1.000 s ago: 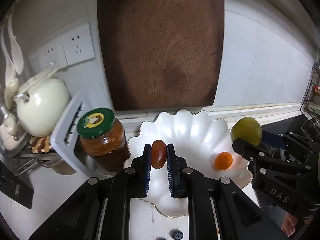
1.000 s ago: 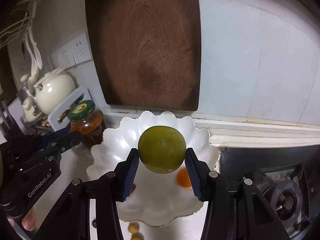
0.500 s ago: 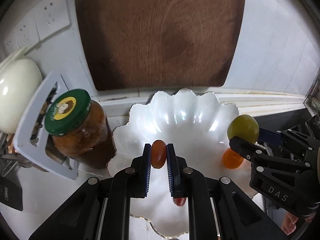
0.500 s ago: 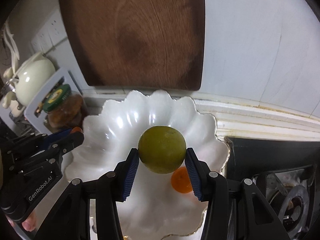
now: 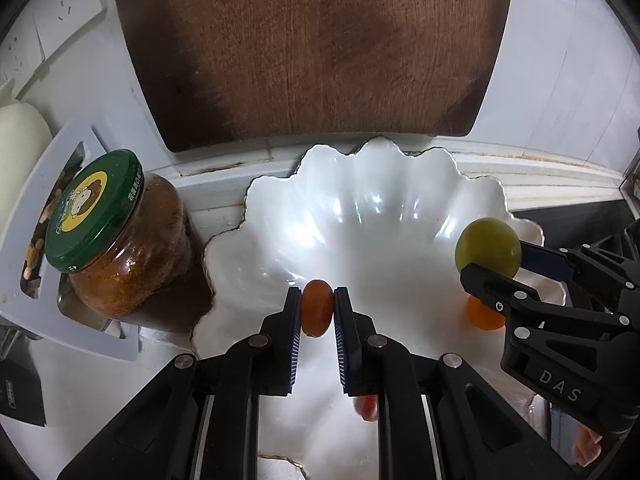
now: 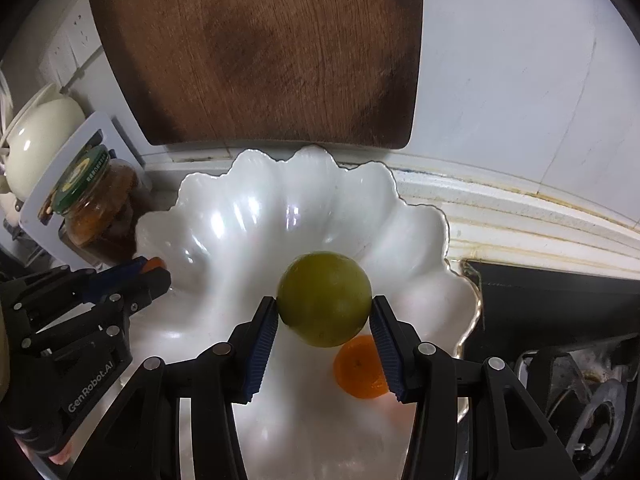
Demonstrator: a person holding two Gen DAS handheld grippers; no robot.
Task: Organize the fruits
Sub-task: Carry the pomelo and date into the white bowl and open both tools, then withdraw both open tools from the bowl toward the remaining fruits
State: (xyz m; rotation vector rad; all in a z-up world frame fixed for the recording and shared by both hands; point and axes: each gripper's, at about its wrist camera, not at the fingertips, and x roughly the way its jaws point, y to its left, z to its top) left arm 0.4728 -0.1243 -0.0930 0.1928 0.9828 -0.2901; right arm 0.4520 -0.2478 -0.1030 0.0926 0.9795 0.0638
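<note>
A white scalloped bowl stands against the wall; it also shows in the right wrist view. My left gripper is shut on a small red-orange tomato above the bowl's left side. My right gripper is shut on a round green fruit above the bowl's right side; that fruit also shows in the left wrist view. A small orange lies in the bowl under the right gripper. A red fruit lies in the bowl, partly hidden behind the left fingers.
A wooden cutting board leans on the wall behind the bowl. A jar with a green lid stands left of the bowl, beside a white rack and a cream teapot. A black stove is to the right.
Both grippers have moved forward and down over the bowl with their fruits still held. The bowl now fills more of both views.
</note>
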